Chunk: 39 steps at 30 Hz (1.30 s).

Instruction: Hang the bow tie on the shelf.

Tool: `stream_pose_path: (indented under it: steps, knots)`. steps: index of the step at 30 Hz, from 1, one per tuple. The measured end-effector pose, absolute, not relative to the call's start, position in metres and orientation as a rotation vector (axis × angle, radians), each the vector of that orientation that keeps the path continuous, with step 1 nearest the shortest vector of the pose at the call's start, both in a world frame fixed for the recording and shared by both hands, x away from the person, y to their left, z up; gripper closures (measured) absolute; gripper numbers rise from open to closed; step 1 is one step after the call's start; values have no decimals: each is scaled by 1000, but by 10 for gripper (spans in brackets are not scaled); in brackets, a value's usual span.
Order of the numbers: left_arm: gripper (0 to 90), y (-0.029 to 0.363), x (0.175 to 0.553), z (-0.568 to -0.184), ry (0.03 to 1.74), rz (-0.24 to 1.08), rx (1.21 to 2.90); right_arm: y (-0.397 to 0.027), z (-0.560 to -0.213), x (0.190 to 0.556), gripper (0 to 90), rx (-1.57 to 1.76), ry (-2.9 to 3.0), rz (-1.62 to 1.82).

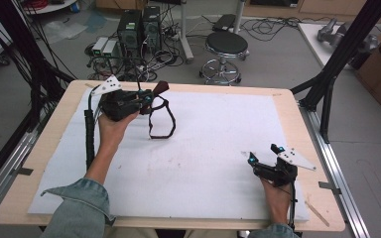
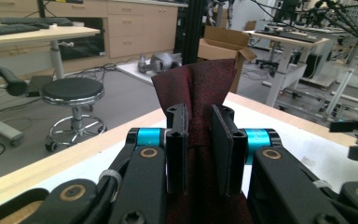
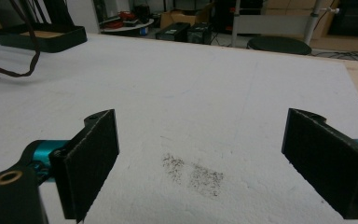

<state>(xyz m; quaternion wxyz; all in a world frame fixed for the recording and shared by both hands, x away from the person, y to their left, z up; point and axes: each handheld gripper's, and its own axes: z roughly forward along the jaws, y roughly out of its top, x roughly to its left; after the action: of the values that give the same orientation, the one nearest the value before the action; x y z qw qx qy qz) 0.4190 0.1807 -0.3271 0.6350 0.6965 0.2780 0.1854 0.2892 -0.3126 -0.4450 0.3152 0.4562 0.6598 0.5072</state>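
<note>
White mat (image 1: 203, 163) on wooden table (image 1: 287, 101)

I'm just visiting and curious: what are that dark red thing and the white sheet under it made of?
The tie looks like woven cloth, matte dark red: a fine weave shows and it bunches where the left fingers pinch it. The white sheet looks like soft foam or felt, with a grainy surface and a smudge.

Dark red tie (image 2: 200, 88) over white mat (image 1: 218, 148).

Two hands, two grippers
Left gripper (image 1: 146, 99) is raised with jaws pinched together; right gripper (image 1: 264, 153) rests low (jaws spread wide).
</note>
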Motion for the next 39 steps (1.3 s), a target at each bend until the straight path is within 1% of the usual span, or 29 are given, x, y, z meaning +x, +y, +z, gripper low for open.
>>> stream_pose_path:
  steps: [13,21,28,39]
  knots:
    - [762,192,435,-309,656,478,1533,-313,-445,289,99,1202,1739,1335]
    - [762,195,443,-302,687,509,1525,-313,-445,289,99,1203,1740,1335]
    - [762,200,458,-303,747,547,1529,-313,-445,290,100,1203,1741,1337]
    - [761,206,478,-308,804,560,1522,-313,-445,290,99,1199,1740,1343]
